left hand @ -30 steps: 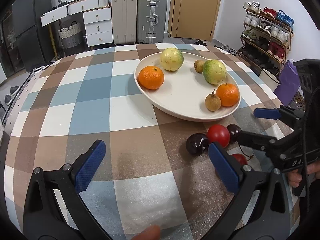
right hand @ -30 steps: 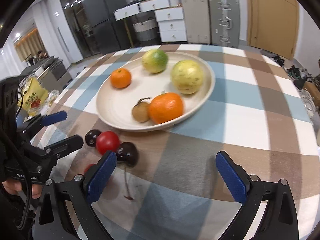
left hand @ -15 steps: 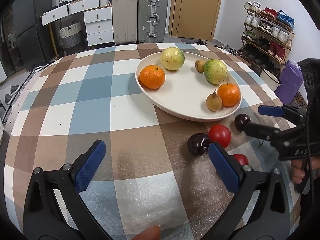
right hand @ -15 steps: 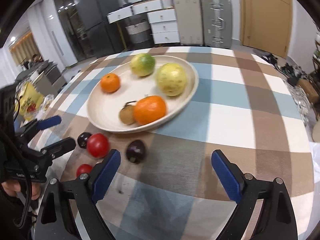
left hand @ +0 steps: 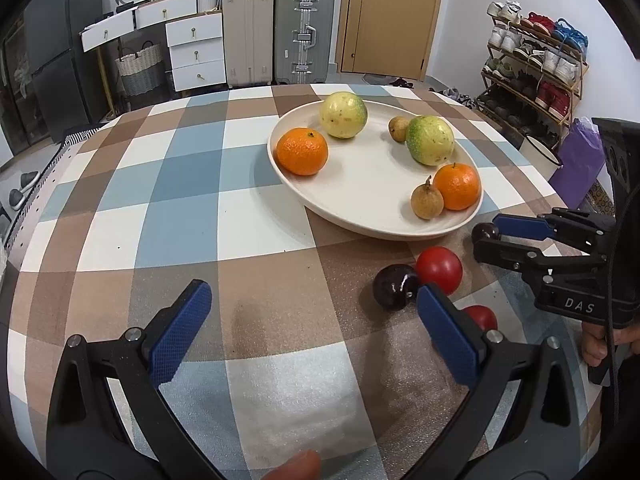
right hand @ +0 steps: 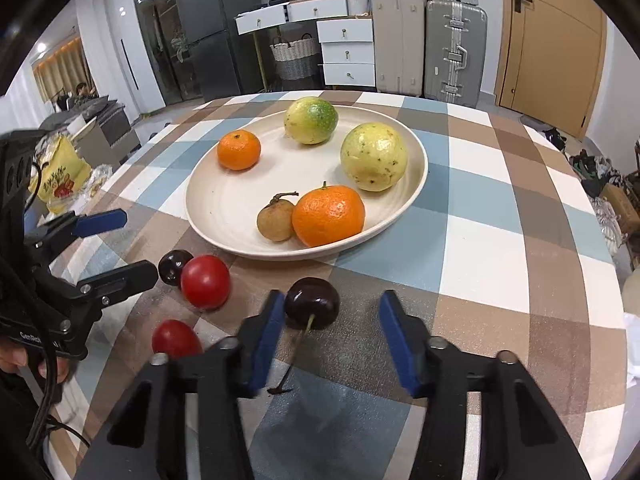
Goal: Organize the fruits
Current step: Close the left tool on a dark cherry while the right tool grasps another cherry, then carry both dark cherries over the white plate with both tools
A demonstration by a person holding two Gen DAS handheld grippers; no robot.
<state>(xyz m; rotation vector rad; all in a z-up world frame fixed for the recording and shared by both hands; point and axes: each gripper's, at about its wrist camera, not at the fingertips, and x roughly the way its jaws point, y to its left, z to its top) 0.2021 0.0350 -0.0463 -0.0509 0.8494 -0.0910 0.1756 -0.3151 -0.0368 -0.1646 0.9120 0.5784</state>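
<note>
A cream plate (left hand: 360,200) (right hand: 224,200) on the checked tablecloth holds two oranges, two yellow-green fruits and two small brown fruits. In front of it lie a dark cherry (right hand: 312,303), a red tomato (right hand: 205,282), a second dark cherry (right hand: 174,266) and a smaller red tomato (right hand: 176,338). My right gripper (right hand: 332,340) is open, its jaws around the stemmed dark cherry, the left pad close beside it. My left gripper (left hand: 316,332) is open and empty over the cloth, left of the cherry (left hand: 394,292) and tomato (left hand: 439,269).
Each gripper shows in the other's view: the right one (left hand: 486,236) and the left one (right hand: 120,244). Past the round table's far edge stand suitcases (left hand: 276,28), white drawers, a door and a shoe rack (left hand: 536,64).
My right gripper has moved in low toward the stemmed dark cherry and its jaws have narrowed around it. The left gripper has held still.
</note>
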